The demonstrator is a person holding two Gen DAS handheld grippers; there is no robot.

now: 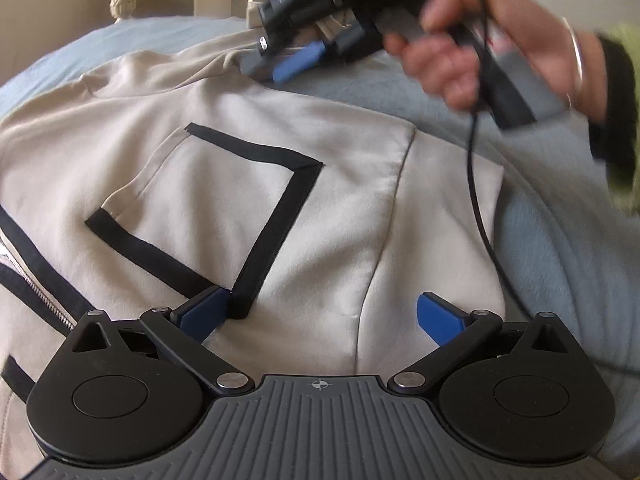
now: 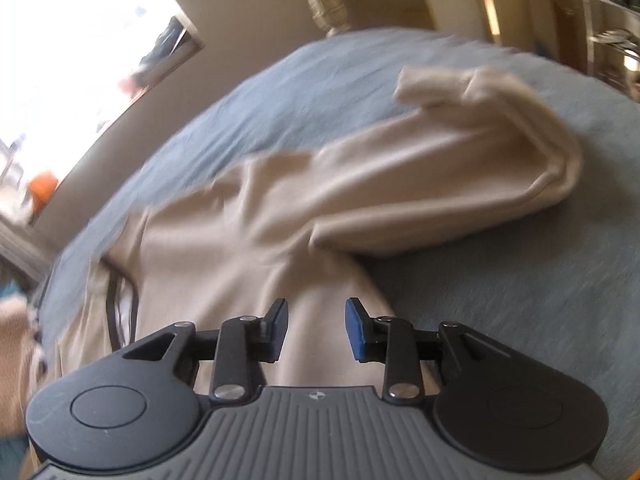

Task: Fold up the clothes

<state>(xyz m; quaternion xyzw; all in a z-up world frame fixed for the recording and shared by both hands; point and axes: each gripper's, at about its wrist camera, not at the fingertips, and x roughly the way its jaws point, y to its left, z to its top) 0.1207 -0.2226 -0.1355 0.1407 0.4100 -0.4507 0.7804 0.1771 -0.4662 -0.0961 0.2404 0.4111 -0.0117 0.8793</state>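
Writing or brand marks cannot be read anywhere in either view. Your beige jacket (image 1: 248,184) lies spread flat on a bed covered by a blue blanket (image 1: 560,248). A square pocket (image 1: 208,216) edged in black trim sits on its front, and a zipper (image 1: 36,284) with black borders runs along the left edge of the left wrist view.

Your left claw (image 1: 320,314) hangs low over the jacket with its blue fingers spread wide apart, gripping nothing. The left fingertip sits right at the pocket's lower corner; whether it touches the cloth cannot be told.

In that same view, your right hand (image 1: 472,44) holds the right claw (image 1: 280,62) at the jacket's far edge, tips down near the fabric. A black cable (image 1: 480,200) hangs from it.

From the right wrist view, the right claw (image 2: 317,328) is parted with a clear gap, holding nothing. Jacket fabric lies directly beneath it. A sleeve (image 2: 460,176) stretches away ahead and to the right, doubled back on itself across the blanket, its cuff (image 2: 436,80) at the far end. This view is blurred.
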